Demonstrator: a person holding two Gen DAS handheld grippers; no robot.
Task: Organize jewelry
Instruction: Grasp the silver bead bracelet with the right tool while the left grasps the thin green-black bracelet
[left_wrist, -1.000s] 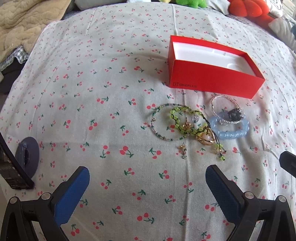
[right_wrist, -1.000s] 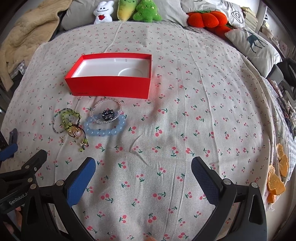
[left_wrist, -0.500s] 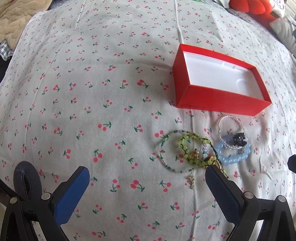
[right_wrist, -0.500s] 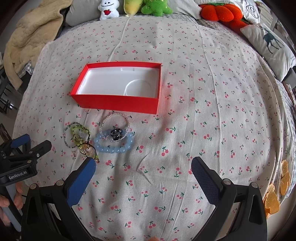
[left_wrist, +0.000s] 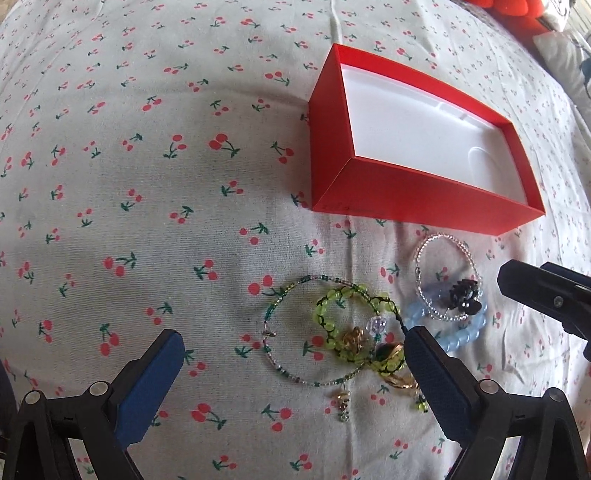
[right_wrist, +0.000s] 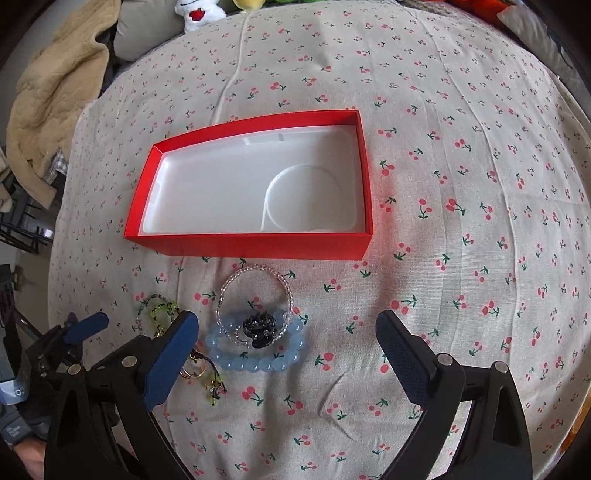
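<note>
A red box (left_wrist: 424, 199) with an empty white insert (right_wrist: 236, 192) lies open on the cherry-print cloth. In front of it lies a heap of jewelry: a thin green bead ring (left_wrist: 291, 295), a yellow-green bracelet (left_wrist: 332, 299), gold rings (left_wrist: 354, 338), a clear bead bracelet (right_wrist: 255, 271), a pale blue bead bracelet (right_wrist: 258, 363) and a black charm (right_wrist: 258, 326). My left gripper (left_wrist: 291, 354) is open, low over the green pieces. My right gripper (right_wrist: 288, 343) is open, just above the blue bracelet. Both are empty.
The cloth (right_wrist: 461, 184) covers a bed. A beige blanket (right_wrist: 48, 110) hangs at the far left. Plush toys (right_wrist: 199, 13) and pillows line the far edge. The right gripper's finger (left_wrist: 543, 291) shows at the right of the left wrist view.
Both grippers have moved forward and down toward the jewelry heap and the box, which now look larger. Both stay open. Nothing on the cloth has moved.
</note>
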